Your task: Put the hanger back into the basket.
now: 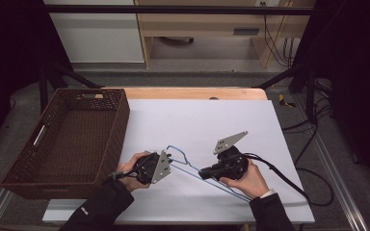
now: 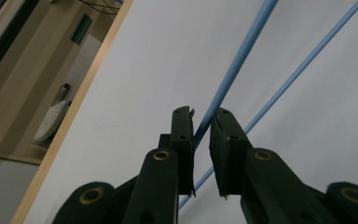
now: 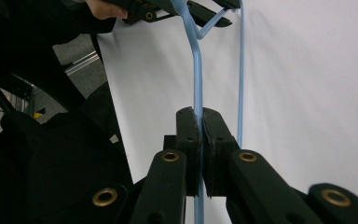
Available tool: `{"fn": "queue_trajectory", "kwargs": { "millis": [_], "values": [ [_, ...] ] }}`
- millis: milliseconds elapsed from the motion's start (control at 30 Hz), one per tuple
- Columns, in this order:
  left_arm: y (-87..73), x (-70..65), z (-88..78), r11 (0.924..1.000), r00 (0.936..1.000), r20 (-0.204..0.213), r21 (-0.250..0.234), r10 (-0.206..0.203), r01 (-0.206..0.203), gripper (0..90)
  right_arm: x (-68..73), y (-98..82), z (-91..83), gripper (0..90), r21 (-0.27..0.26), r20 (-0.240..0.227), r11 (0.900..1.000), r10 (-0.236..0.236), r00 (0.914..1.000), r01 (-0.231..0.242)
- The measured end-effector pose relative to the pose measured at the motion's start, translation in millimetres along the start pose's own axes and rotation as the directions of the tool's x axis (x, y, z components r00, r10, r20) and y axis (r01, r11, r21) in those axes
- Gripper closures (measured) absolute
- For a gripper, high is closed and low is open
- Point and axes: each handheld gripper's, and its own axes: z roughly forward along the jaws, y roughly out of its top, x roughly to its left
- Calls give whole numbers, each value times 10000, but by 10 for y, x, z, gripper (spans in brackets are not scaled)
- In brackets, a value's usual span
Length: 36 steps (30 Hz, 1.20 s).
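- Gripping the thin blue wire clothes hanger point(image 1: 207, 177) with my right gripper point(image 1: 204, 172), I see the jaws clenched tight on one of its rods in the right gripper view, with the rod point(image 3: 197, 79) running straight up out of the pads.
- A second blue rod point(image 3: 240, 70) runs just beside the clamped one, free of the jaws.
- My left gripper point(image 1: 169, 159) sits near the hanger's bent upper end, and in the left gripper view a thicker blue rod point(image 2: 240, 60) passes between its jaws; a narrow gap remains there and the pads do not yet press on the rod, though one pad stands right against it.
- The hanger lies on the white sheet point(image 1: 202, 120) that covers the table, at the near middle, stretched between my two hands.
- My left hand point(image 1: 127, 169) and right hand point(image 1: 248, 180) come in from the near edge in dark sleeves.
- Further off to the left stands a dark brown woven rectangular basket point(image 1: 118, 125), well apart from the hanger.
- Beyond the sheet a strip of pale wooden tabletop point(image 1: 192, 93) shows.
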Motion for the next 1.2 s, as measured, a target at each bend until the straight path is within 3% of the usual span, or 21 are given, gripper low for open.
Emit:
{"fn": "queue_trajectory", "kwargs": {
  "millis": [433, 700, 867, 1033, 1200],
  "values": [
    [53, -37, -52, 9949, 9961, 39, 496, 880, -881, 853, -19, 14, -51, 873, -78, 377, 10000, -39, 9993, 42],
    [90, -49, -54, 9914, 9951, 314, 891, 936, -961, 870, -36, 19, -63, 869, -94, 755, 9999, -89, 9971, 97],
    [141, -41, -75, 9917, 9973, 367, 1096, 632, -669, 872, -39, 23, -76, 853, -223, 938, 9996, -132, 9955, 154],
    [194, -21, -76, 9883, 9987, 461, 1496, 238, -305, 873, -36, 25, -117, 774, -578, 1327, 9979, -226, 9909, 305],
    [224, -3, -41, 9769, 9991, 383, 2134, -157, 72, 873, -31, 27, -242, 626, -1463, 2219, 9880, -156, 9750, 491]
  ]
}}
